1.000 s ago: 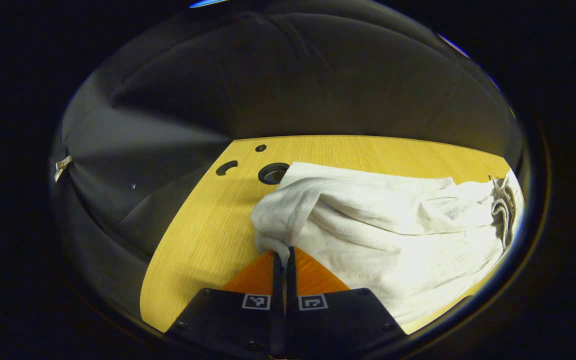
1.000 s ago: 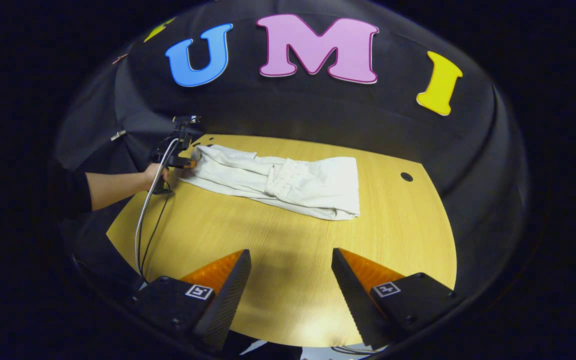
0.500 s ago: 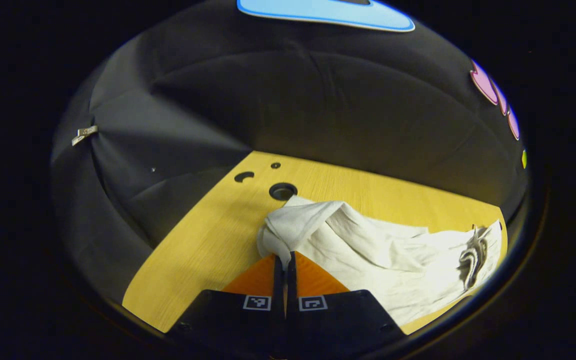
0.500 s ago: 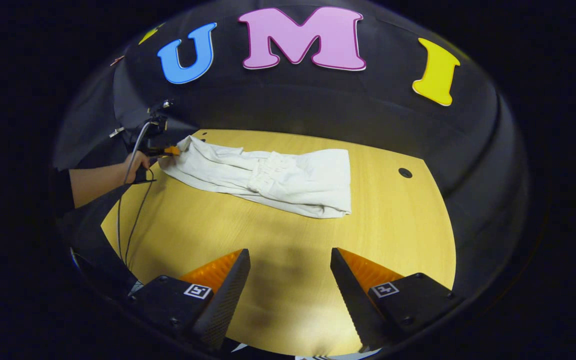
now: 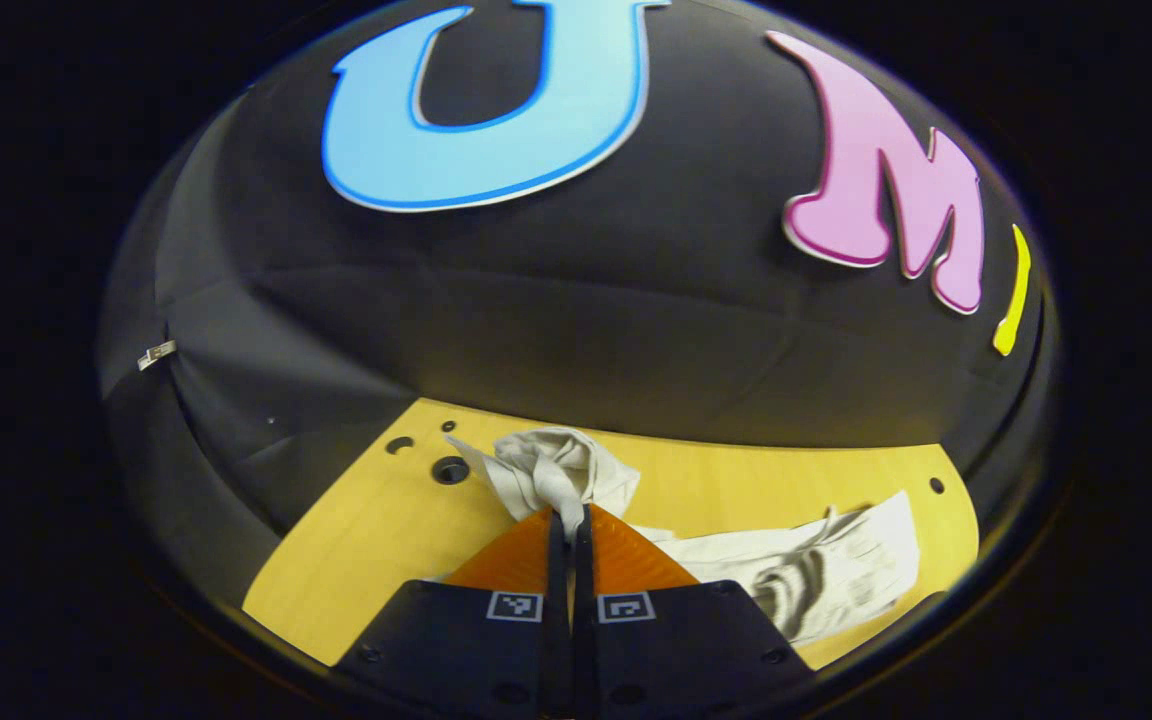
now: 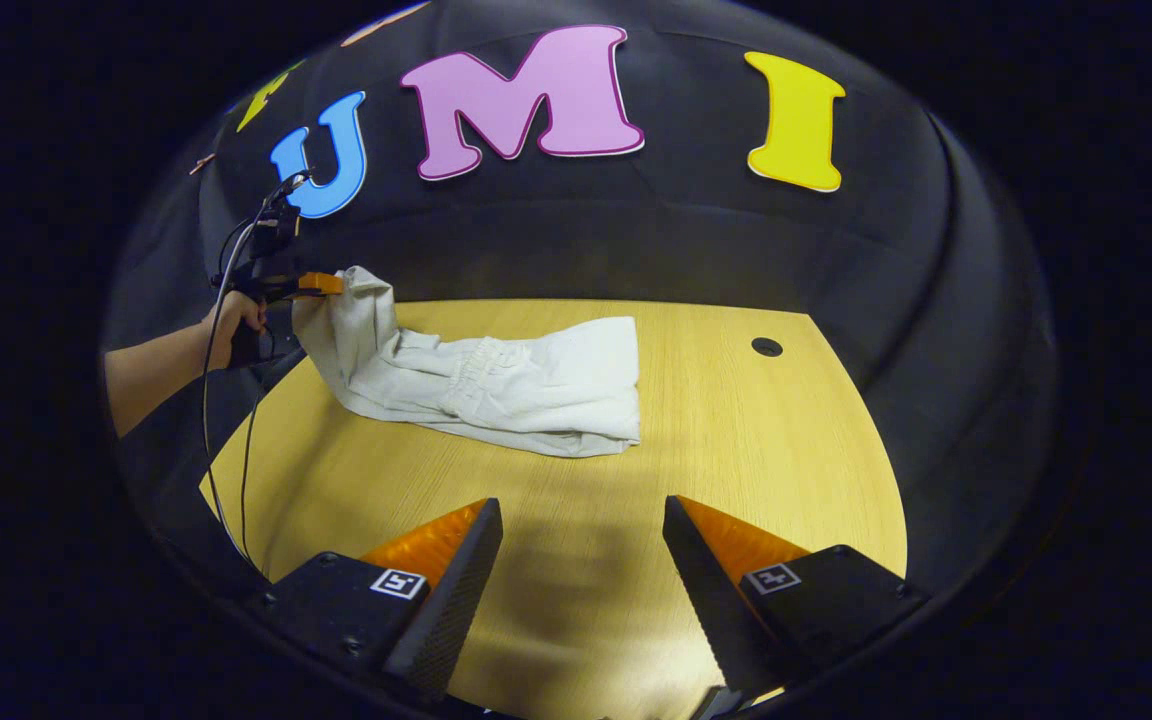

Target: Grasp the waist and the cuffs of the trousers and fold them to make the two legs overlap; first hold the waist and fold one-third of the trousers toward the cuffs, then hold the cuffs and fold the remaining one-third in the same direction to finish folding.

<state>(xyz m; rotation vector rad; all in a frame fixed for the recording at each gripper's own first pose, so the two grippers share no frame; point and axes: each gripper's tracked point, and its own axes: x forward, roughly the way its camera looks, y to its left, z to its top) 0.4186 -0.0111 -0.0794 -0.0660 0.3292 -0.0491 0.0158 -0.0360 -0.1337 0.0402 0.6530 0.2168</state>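
pale cotton trousers (image 6: 496,385) lie across the wooden table (image 6: 756,450), the cuffs (image 5: 556,470) raised off it at about 10 o'clock in the right gripper view. the left gripper (image 5: 568,520) is clamped tight on that bunched end. the right gripper (image 6: 581,560) hangs wide apart, holding nothing, well short of the cloth. to do the last fold well, i'd carry the cuffs in a low arc toward 3 o'clock, keeping the fabric taut, and lay them square on the folded waist (image 6: 481,365) part.

One trousers (image 6: 496,385); two grippers; one table (image 6: 736,450).
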